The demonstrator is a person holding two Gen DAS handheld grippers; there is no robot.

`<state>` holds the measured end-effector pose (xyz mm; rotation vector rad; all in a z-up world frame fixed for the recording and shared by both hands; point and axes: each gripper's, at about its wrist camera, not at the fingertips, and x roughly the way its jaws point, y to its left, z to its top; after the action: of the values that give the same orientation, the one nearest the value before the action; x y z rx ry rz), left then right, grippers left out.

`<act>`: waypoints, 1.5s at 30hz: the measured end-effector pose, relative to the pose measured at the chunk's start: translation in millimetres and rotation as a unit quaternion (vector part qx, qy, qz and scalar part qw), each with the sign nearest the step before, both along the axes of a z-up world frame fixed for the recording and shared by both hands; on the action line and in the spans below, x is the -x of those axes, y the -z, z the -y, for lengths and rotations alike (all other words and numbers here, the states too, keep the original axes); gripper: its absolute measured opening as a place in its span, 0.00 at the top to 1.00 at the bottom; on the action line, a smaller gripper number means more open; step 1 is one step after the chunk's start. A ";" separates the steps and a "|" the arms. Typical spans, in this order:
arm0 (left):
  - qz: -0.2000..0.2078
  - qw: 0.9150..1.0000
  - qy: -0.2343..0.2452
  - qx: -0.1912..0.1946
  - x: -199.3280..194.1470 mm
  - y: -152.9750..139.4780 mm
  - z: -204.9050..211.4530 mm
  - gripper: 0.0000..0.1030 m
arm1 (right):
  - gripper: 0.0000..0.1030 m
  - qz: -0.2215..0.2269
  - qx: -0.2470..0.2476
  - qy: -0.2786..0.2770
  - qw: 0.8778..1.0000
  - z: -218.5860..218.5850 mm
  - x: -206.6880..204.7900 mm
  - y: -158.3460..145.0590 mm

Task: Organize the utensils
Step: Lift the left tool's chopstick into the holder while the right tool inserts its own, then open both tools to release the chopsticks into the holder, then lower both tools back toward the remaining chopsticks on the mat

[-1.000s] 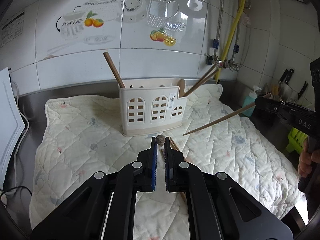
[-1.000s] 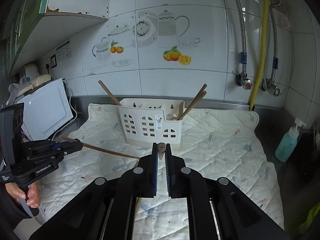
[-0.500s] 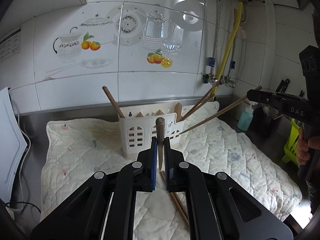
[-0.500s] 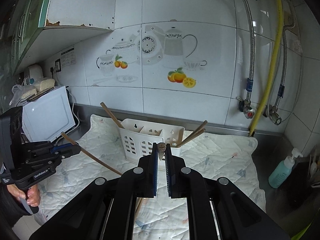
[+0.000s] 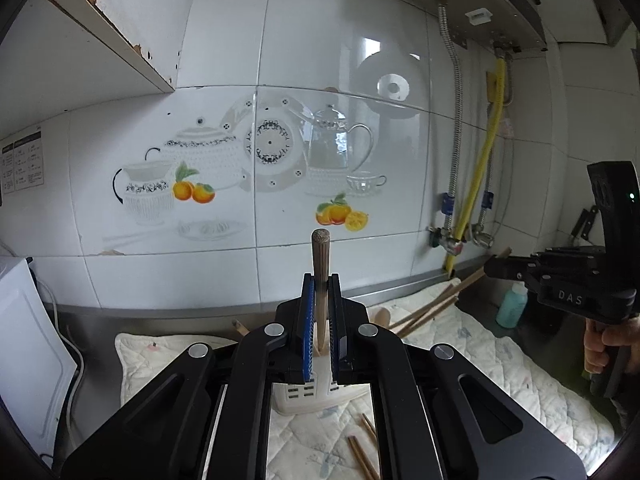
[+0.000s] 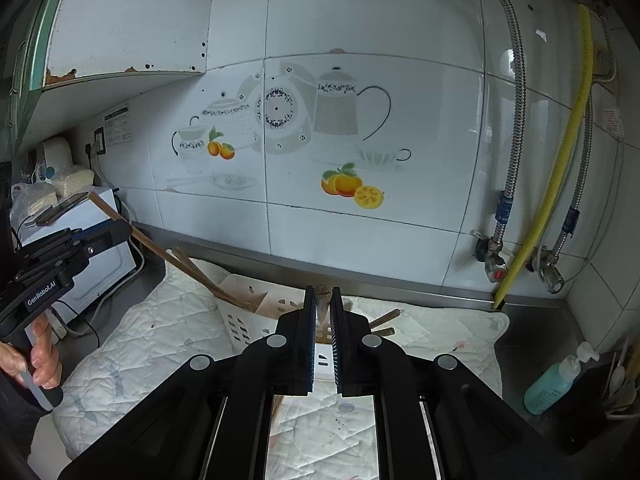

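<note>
My left gripper [image 5: 320, 280] is shut on a wooden chopstick [image 5: 321, 264] that stands up between its pads, above the white utensil holder [image 5: 304, 394]. In the right wrist view that chopstick [image 6: 160, 250] slants down into the holder [image 6: 250, 312]. My right gripper [image 6: 321, 292] is shut on another chopstick [image 6: 323, 300], over the holder's right part; seen from the left wrist view, this gripper [image 5: 490, 268] holds its chopstick [image 5: 452, 292] pointing down toward the holder. Several chopsticks and a wooden spoon [image 5: 380, 314] stand in the holder.
A quilted mat [image 6: 160, 344] covers the steel counter. Loose chopsticks [image 5: 362, 452] lie on the mat in front of the holder. A white appliance [image 6: 92, 256] stands at left, a teal soap bottle [image 6: 554, 382] at right. The tiled wall with pipes [image 6: 540, 208] is behind.
Both grippers have risen and tilted upward with their chopsticks. The chopstick tips now point down at the holder, which sits lower in both views.
</note>
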<state>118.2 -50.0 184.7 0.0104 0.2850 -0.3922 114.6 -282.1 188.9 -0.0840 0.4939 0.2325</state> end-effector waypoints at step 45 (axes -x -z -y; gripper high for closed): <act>-0.058 0.997 -0.042 -0.039 2.1 36.8 -9.0 0.51 | 0.62 -0.031 -0.009 -0.012 0.999 -25.7 34.1 53.4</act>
<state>116.2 -41.0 147.9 0.0512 0.4134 -0.2977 80.6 -256.4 135.6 -0.0652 0.5522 0.2628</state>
